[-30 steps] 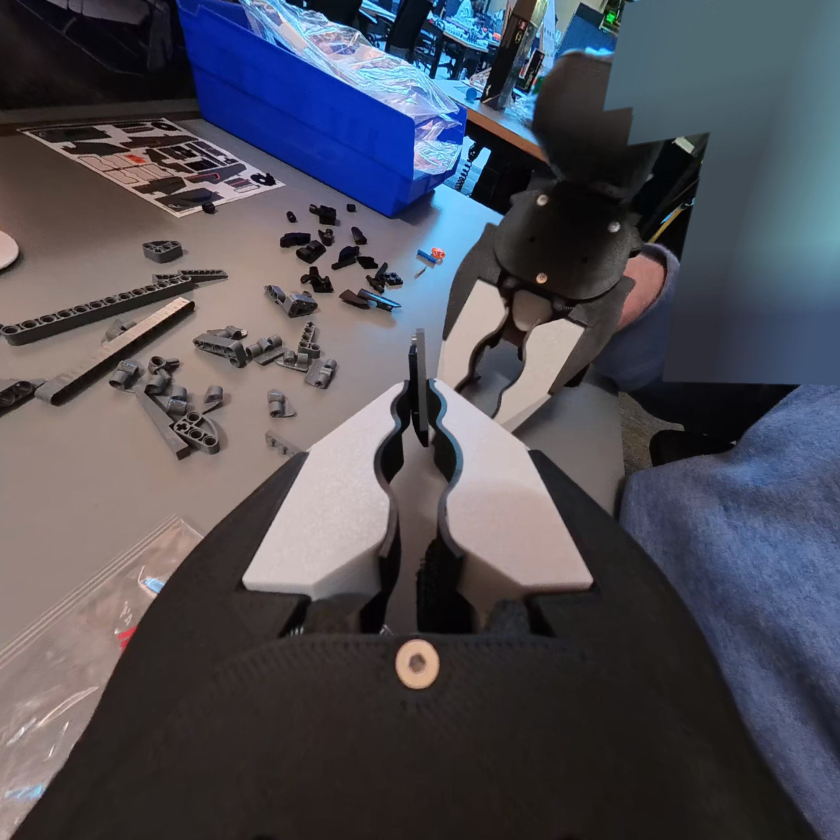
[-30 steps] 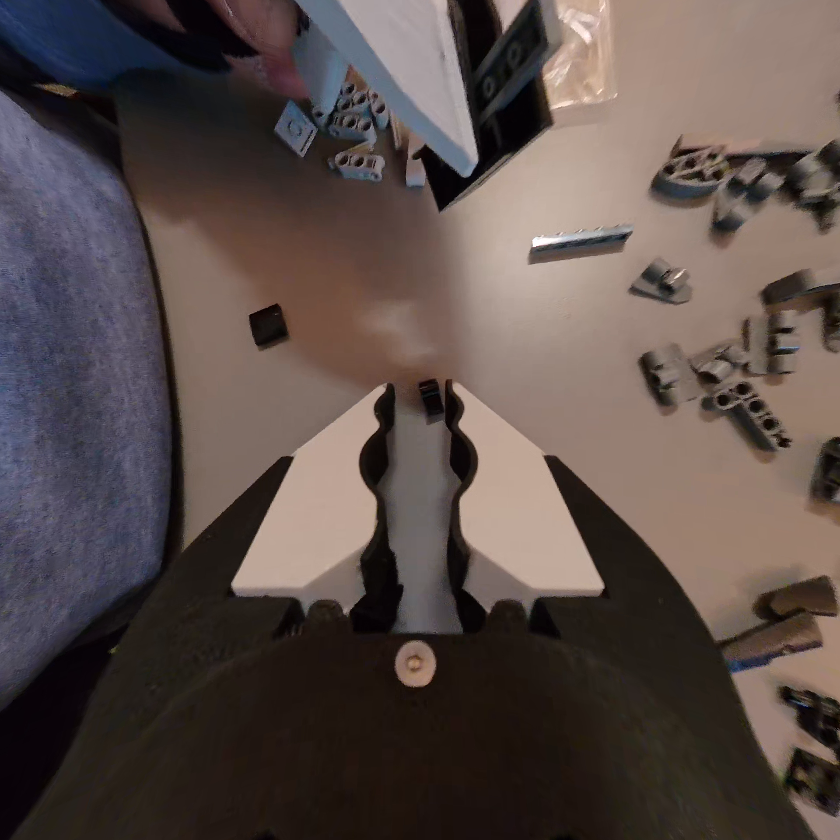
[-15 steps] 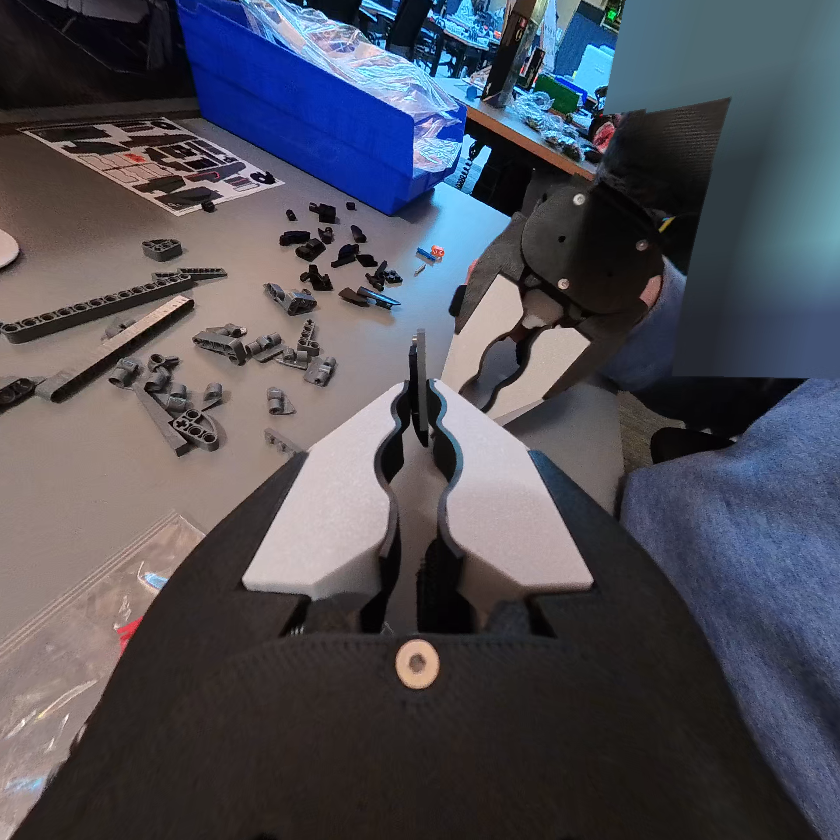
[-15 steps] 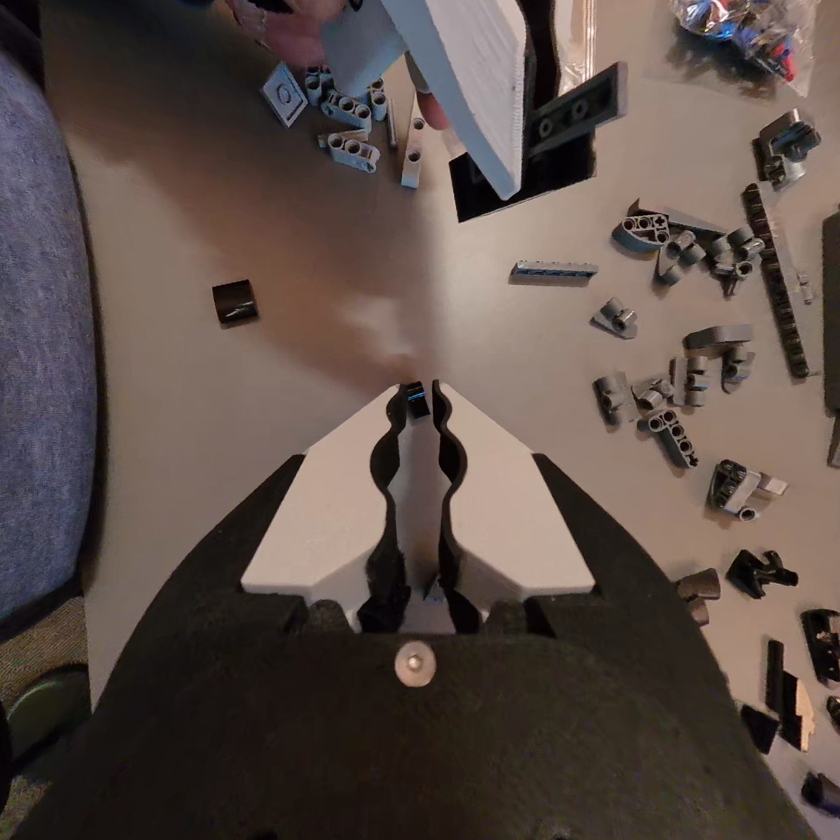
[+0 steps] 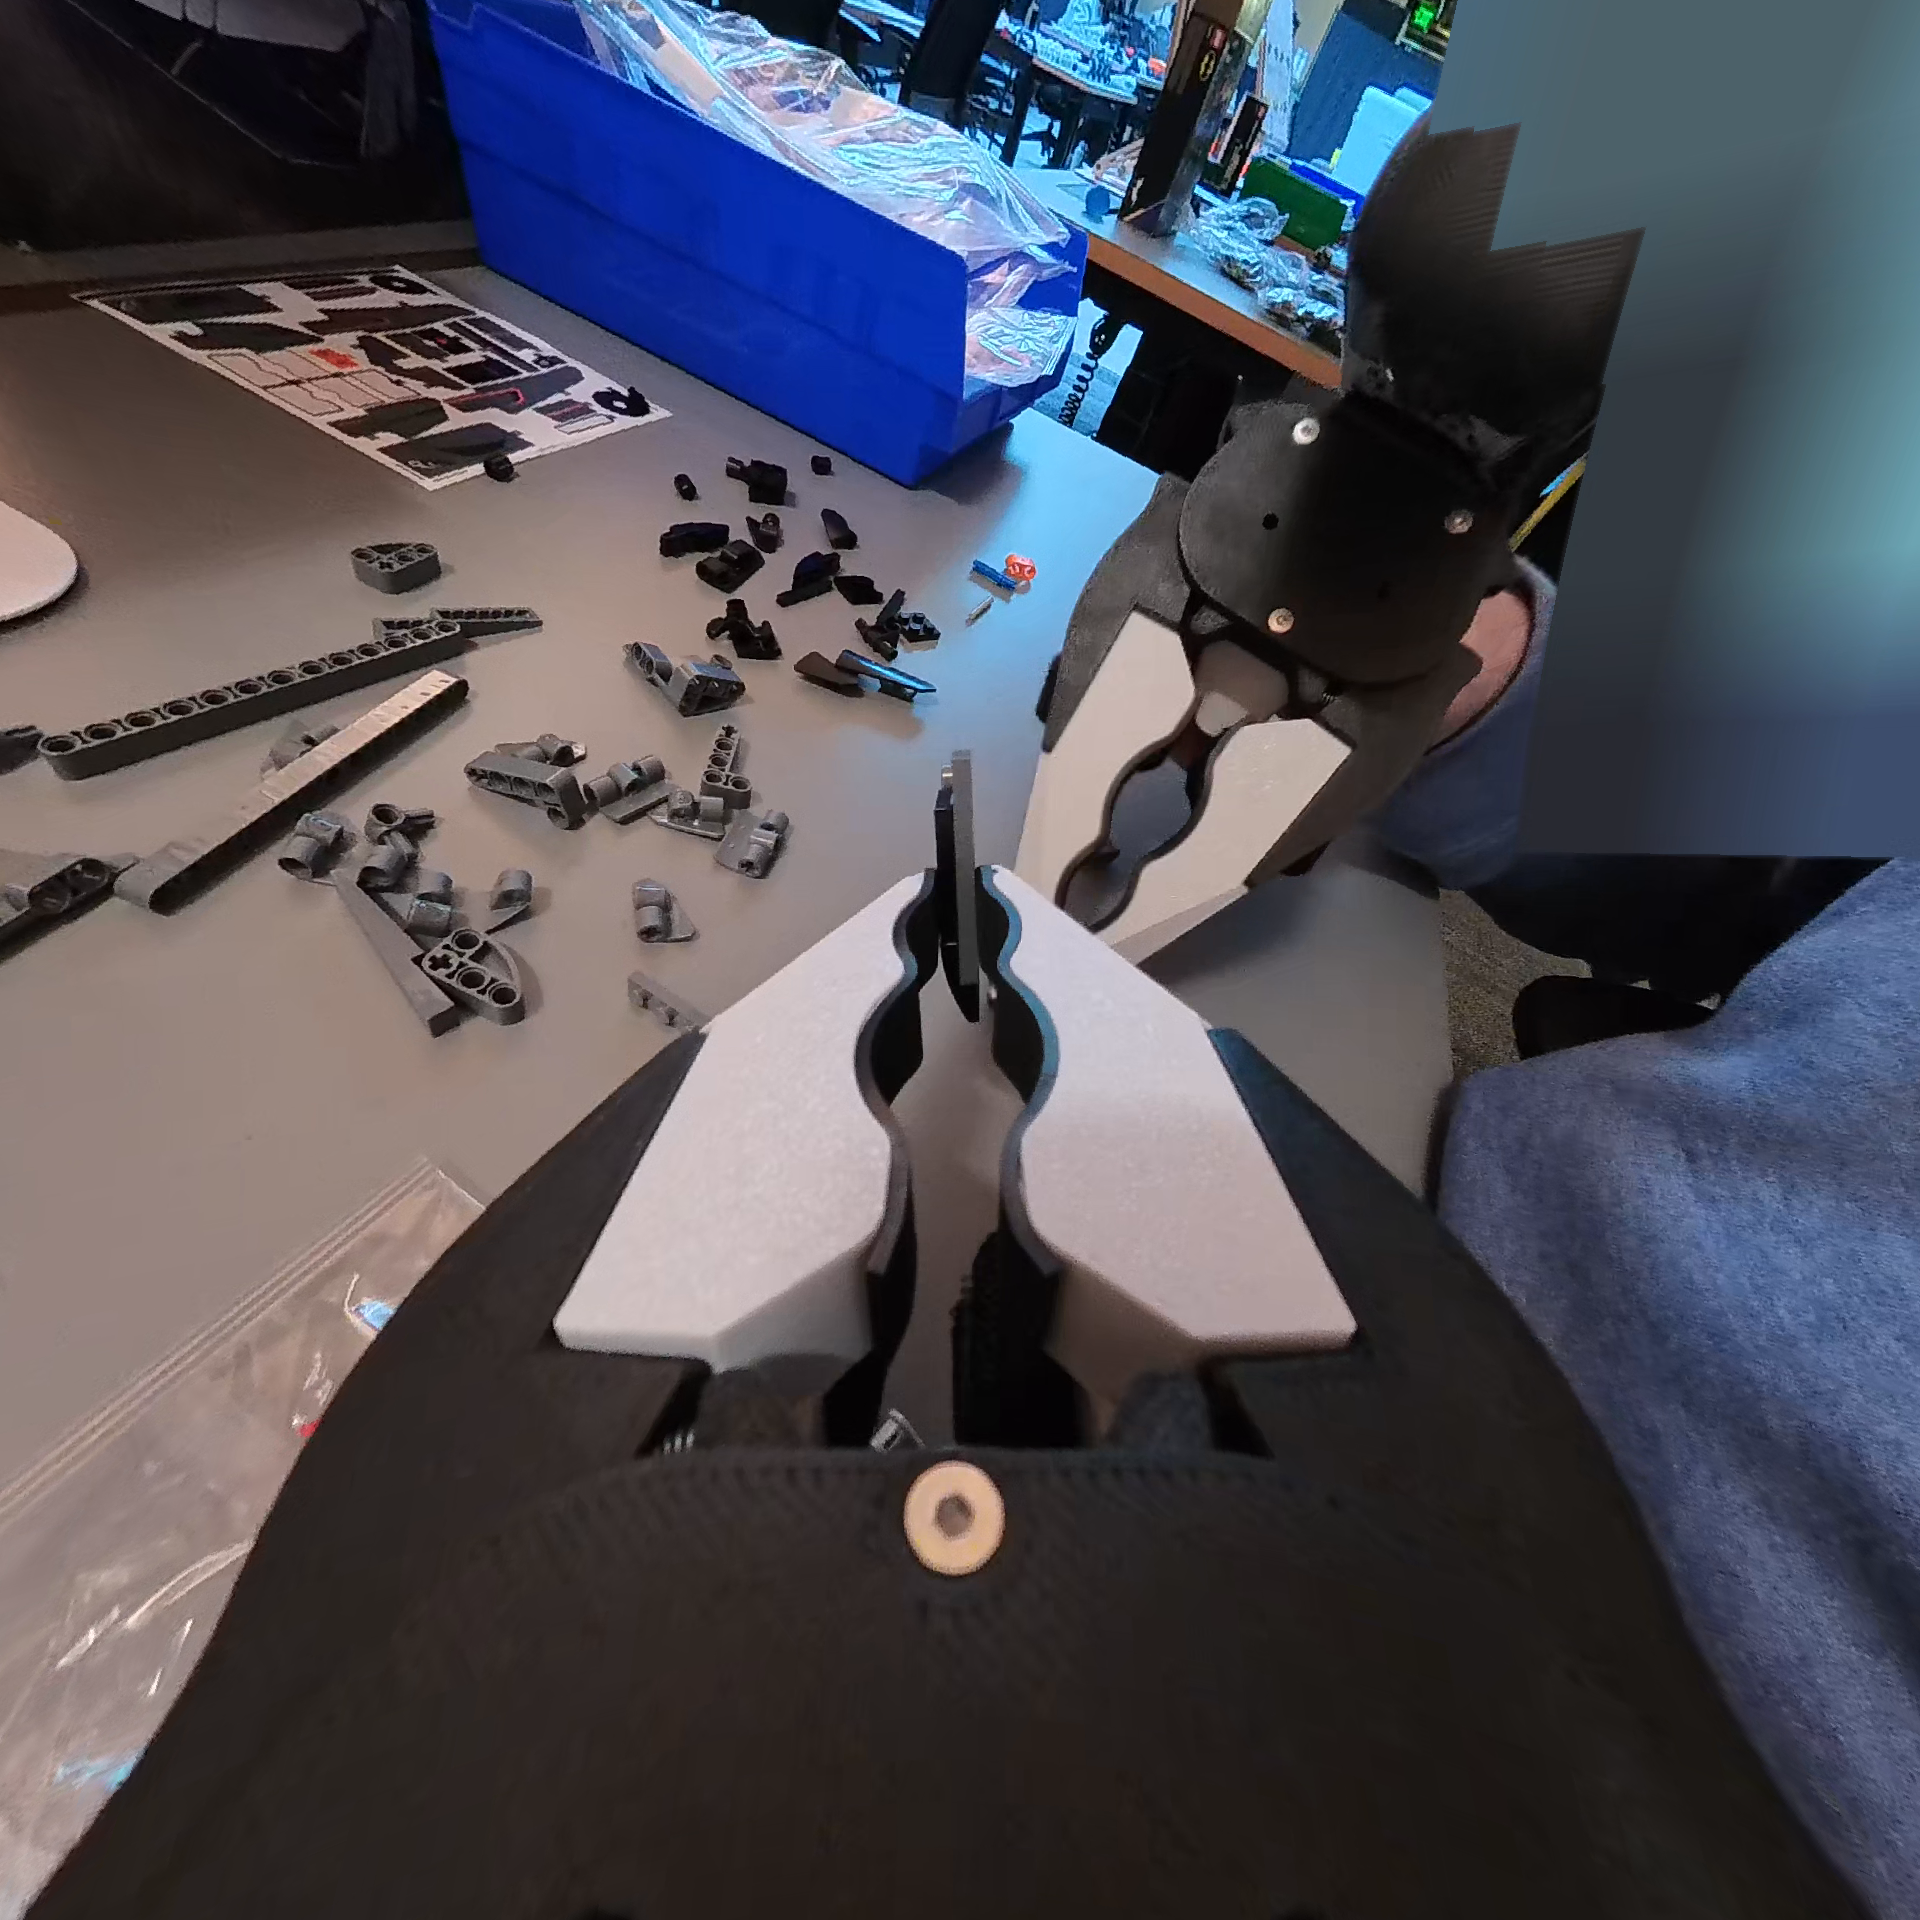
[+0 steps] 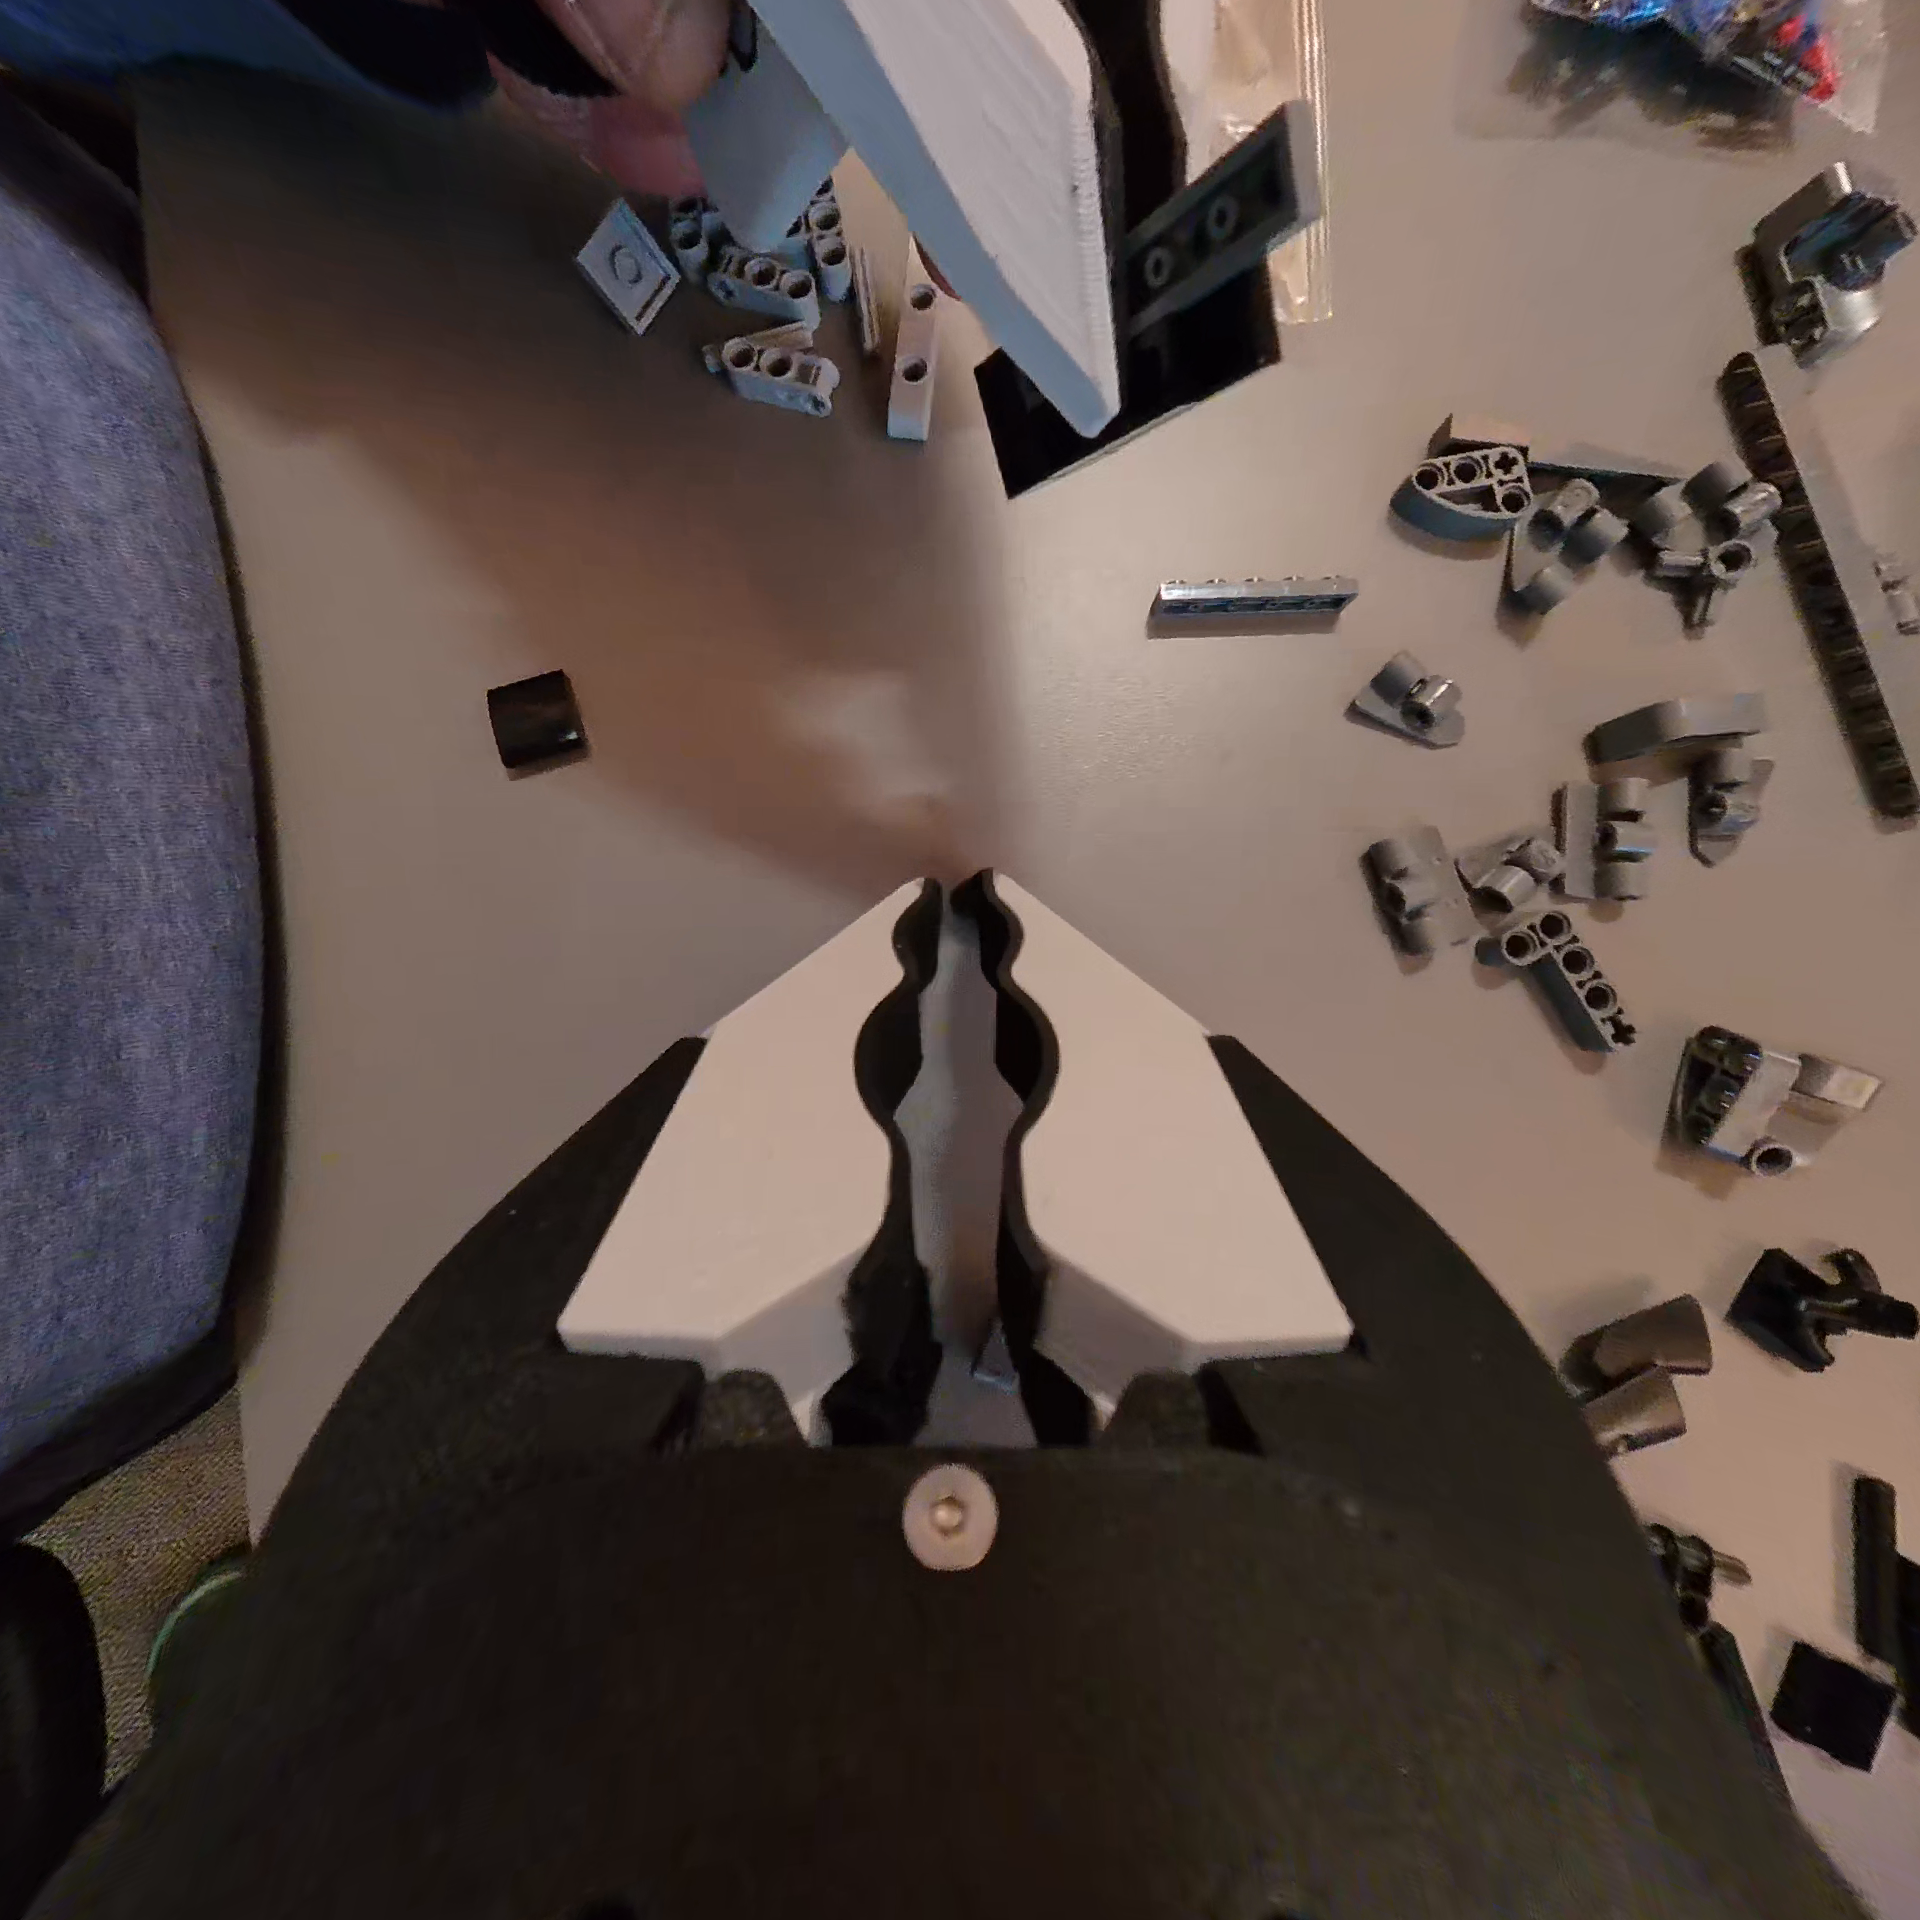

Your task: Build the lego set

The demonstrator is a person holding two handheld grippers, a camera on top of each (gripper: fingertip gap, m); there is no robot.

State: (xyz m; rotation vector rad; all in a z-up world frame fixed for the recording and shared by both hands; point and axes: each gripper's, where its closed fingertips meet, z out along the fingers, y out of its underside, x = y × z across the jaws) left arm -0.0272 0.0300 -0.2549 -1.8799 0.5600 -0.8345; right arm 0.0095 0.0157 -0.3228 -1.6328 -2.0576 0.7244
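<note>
Plate [image 5: 958, 883], dark, thin: clamped edge-on in my left tool [image 5: 958, 902], raised off the bench [image 5: 208, 1091] so its studs stayed reachable. Right tool [image 6: 954, 883]: tips pinched together, apparently empty, poised above bare bench. Loose grey pieces [image 5: 499, 831] and black pieces [image 5: 800, 592]: spread out for picking. Blue bin [image 5: 727, 260]: behind.

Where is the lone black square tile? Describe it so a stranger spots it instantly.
Start at the grey table's edge beside the blue fabric. Just inside it, left of the right gripper's tips, lies the black tile. It sits alone, glossy and square, unlike the grey pieces clustered farther off.
</note>
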